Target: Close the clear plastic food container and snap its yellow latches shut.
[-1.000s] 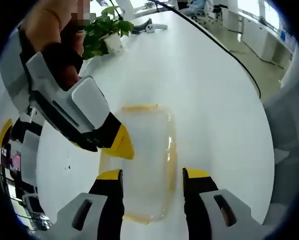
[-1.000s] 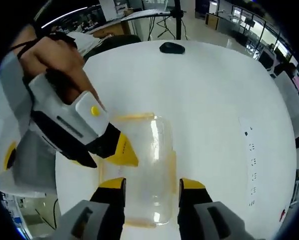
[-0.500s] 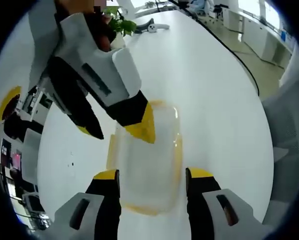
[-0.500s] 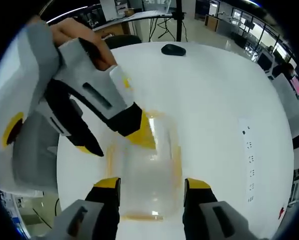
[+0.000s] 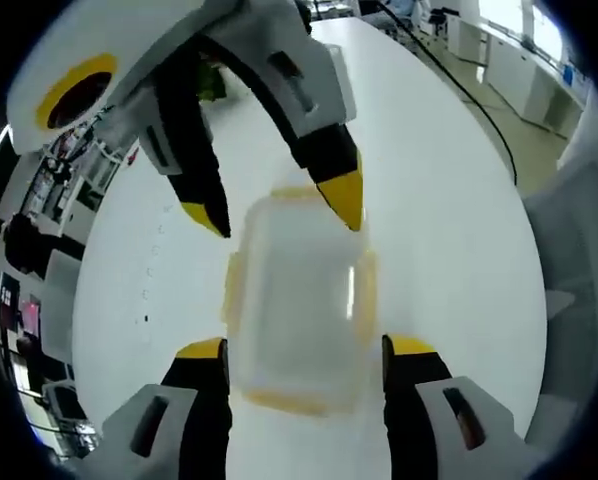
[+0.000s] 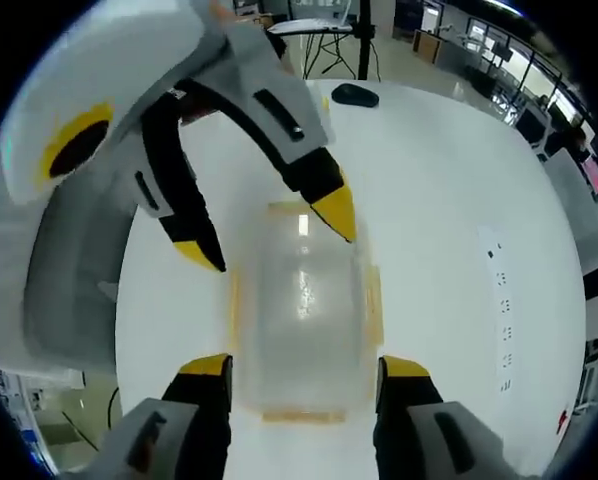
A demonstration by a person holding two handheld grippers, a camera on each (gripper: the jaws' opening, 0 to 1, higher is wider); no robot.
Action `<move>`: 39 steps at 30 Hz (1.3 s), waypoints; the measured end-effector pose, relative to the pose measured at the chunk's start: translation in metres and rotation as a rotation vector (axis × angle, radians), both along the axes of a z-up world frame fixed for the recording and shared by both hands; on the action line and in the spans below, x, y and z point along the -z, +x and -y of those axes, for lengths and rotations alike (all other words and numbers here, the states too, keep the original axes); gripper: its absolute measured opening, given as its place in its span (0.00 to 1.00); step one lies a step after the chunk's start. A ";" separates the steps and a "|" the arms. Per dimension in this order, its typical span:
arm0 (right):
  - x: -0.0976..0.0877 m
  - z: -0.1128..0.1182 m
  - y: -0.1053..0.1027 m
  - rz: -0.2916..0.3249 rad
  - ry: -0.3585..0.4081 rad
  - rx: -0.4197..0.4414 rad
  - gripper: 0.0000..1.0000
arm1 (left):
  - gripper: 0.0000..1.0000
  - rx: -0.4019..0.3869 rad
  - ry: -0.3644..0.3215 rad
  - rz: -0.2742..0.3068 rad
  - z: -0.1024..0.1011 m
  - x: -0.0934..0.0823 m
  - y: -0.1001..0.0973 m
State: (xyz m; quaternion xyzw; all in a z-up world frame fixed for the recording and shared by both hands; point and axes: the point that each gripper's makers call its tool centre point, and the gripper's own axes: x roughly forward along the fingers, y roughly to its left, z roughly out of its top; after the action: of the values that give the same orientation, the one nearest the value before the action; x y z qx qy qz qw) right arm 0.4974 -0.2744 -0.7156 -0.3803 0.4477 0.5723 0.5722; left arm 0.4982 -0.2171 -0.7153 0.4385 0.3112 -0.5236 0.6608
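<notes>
L claw (image 5: 302,350) spread wide, released, tips either side of the clear container's (image 5: 299,305) near end in left gripper view. Container sits flat on white tabletop (image 5: 449,210), lid on, yellow latches (image 5: 364,295) along its sides. Beyond it, R claw (image 5: 279,205) also released, tips straddling container's far end. Right gripper view: R claw (image 6: 304,372) wide apart, container (image 6: 301,310) between, L claw (image 6: 269,230) opposite. Mouse (image 6: 351,95) nr far tabletop edge.
</notes>
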 end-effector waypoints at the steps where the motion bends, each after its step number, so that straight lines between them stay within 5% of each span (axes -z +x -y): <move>1: 0.000 0.001 -0.001 0.001 -0.002 -0.001 0.58 | 0.61 -0.007 -0.007 -0.004 0.000 -0.001 0.001; 16: 0.009 0.009 -0.009 0.050 -0.012 -0.029 0.67 | 0.69 0.009 -0.005 -0.021 -0.009 0.007 0.013; 18: 0.010 0.009 -0.003 0.103 -0.010 -0.047 0.68 | 0.71 0.007 0.004 -0.030 -0.010 0.012 0.013; 39: 0.033 0.010 -0.002 0.136 -0.015 -0.030 0.76 | 0.73 -0.002 0.051 -0.066 -0.011 0.037 0.015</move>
State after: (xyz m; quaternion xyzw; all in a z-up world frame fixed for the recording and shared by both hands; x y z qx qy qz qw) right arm 0.4949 -0.2844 -0.7489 -0.4293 0.4062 0.5503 0.5899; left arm 0.5128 -0.2061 -0.7523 0.4374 0.3468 -0.5290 0.6392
